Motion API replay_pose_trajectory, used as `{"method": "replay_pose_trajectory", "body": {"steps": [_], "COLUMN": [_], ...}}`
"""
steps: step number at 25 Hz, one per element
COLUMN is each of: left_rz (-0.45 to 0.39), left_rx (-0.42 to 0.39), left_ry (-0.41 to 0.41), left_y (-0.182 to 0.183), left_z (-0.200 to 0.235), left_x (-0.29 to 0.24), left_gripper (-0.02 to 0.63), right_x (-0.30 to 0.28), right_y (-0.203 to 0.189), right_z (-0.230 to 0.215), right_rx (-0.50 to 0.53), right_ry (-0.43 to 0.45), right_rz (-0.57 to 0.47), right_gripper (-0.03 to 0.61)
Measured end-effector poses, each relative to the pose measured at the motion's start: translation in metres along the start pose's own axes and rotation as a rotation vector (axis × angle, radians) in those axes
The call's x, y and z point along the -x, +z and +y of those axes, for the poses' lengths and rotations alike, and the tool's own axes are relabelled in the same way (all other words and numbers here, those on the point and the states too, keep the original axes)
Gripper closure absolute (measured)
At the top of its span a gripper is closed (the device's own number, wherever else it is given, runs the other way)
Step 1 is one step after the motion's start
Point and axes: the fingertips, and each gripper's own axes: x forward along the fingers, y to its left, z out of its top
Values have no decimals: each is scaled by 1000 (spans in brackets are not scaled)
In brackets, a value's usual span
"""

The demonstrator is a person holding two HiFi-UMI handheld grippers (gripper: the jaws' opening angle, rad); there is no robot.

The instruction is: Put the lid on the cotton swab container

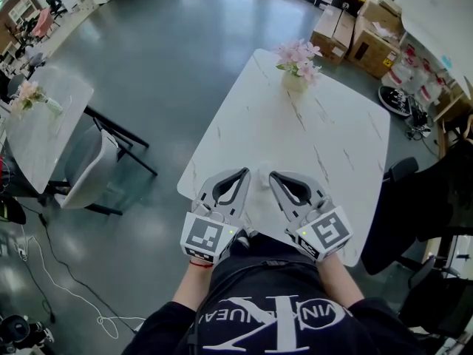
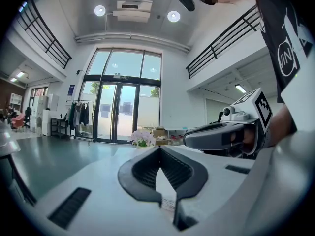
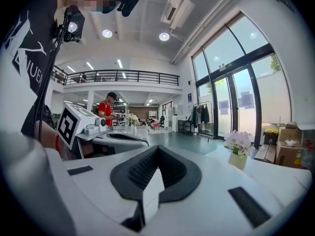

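No cotton swab container or lid shows in any view. Over the near edge of the white marble table (image 1: 332,135), my left gripper (image 1: 242,173) and right gripper (image 1: 275,174) are held side by side, tips pointing away from me. Both are shut with nothing between the jaws. In the left gripper view the left gripper (image 2: 159,149) has its black pads meeting at the tip, and the right gripper (image 2: 221,134) hangs beside it. The right gripper (image 3: 157,147) looks the same in its own view, with the left gripper (image 3: 123,136) to its left.
A small vase of pink flowers (image 1: 297,69) stands at the table's far end. A grey chair (image 1: 89,165) and a second marble table (image 1: 44,117) are to the left, cardboard boxes (image 1: 355,32) behind, a black chair (image 1: 421,198) to the right. A person in red (image 3: 106,109) stands far off.
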Motion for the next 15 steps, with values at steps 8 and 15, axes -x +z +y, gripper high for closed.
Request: {"method": "replay_pose_trajectory", "body": {"steps": [8, 15], "left_rz": [12, 17], "left_rx": [10, 25], "left_ry": [12, 18], "left_y": [-4, -7], "left_z": [7, 14], "left_x": [-1, -4], "left_gripper": [609, 608], "right_x": [-6, -12], "right_y": [-1, -3], "right_z": [1, -2], "right_rx": [1, 0], "right_ry": [16, 21], "right_rz": [13, 19], "right_gripper": [575, 577]}}
